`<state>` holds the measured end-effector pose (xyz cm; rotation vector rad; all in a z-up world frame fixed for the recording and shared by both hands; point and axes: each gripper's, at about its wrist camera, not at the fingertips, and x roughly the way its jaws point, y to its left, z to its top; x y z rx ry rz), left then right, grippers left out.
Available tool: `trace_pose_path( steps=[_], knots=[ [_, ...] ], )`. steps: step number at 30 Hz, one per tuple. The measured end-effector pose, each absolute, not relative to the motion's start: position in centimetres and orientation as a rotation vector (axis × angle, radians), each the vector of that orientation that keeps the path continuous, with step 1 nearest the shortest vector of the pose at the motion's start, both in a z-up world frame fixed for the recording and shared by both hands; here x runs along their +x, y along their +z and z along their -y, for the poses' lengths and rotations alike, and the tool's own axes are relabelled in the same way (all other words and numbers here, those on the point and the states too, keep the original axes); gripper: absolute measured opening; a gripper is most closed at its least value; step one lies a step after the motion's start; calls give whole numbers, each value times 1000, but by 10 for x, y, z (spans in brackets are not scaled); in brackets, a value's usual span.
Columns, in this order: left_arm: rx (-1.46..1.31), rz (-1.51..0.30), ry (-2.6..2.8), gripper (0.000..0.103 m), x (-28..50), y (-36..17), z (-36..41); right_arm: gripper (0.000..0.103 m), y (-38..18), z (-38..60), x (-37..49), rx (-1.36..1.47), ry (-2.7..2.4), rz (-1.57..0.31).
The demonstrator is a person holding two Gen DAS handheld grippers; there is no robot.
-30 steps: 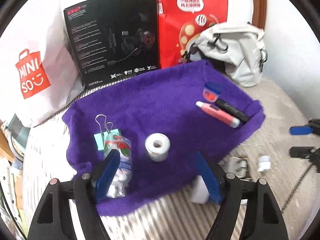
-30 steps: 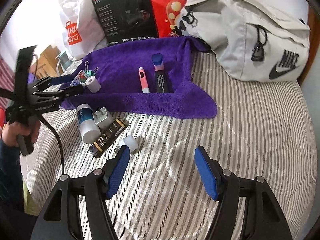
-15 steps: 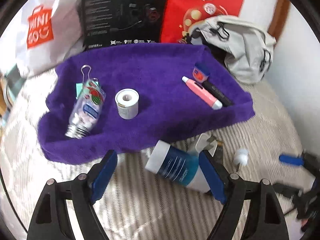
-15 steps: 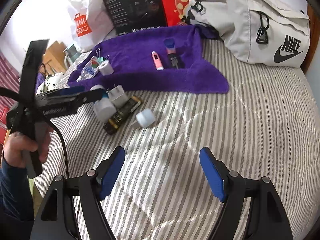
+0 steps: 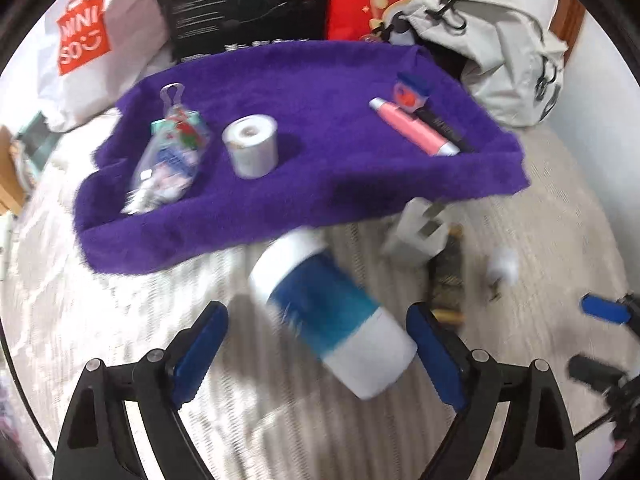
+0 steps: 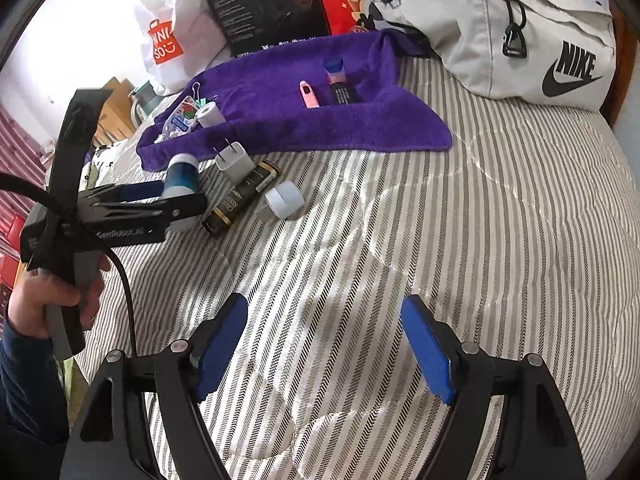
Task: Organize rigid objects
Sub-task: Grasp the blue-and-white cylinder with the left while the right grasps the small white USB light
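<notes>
the left gripper (image 5: 316, 344) has swung off the purple towel (image 5: 320, 80) and now straddles the blue-and-white bottle (image 5: 328, 312), fingers spread: likely the next pick.

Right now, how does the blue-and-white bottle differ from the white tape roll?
The blue-and-white bottle lies on its side on the striped bedding, between the open left gripper fingers; the white tape roll stands on end on the purple towel. The bottle looks larger. Both are cylinders.

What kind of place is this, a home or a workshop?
Probably a bedroom at home: the things lie on a striped quilt, with a grey backpack and a white shopping bag behind.
</notes>
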<state>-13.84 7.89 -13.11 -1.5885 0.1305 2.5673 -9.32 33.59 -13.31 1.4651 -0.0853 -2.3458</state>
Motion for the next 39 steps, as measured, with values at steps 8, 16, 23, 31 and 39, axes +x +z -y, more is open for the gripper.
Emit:
trace_pose_path(
  steps=[8,16,23,31,39],
  knots=[
    [-1530,-98,2598,90,-136,-128,-57,79,-142,-326,-92,1495,-2311,61],
    [-1471,-167,2585,55,-141,-132,-68,79,-139,-322,-96,1436,-2394,84],
    [-1410,-159,2561,35,-145,-128,-70,79,-142,-302,-109,1344,-2466,-15],
    [-1396,-118,2530,35,-142,-126,-59,79,-151,-277,-127,1263,-2494,-226],
    [-1407,-89,2511,35,-138,-127,-47,63,-154,-273,-135,1164,-2459,-264]
  ],
)
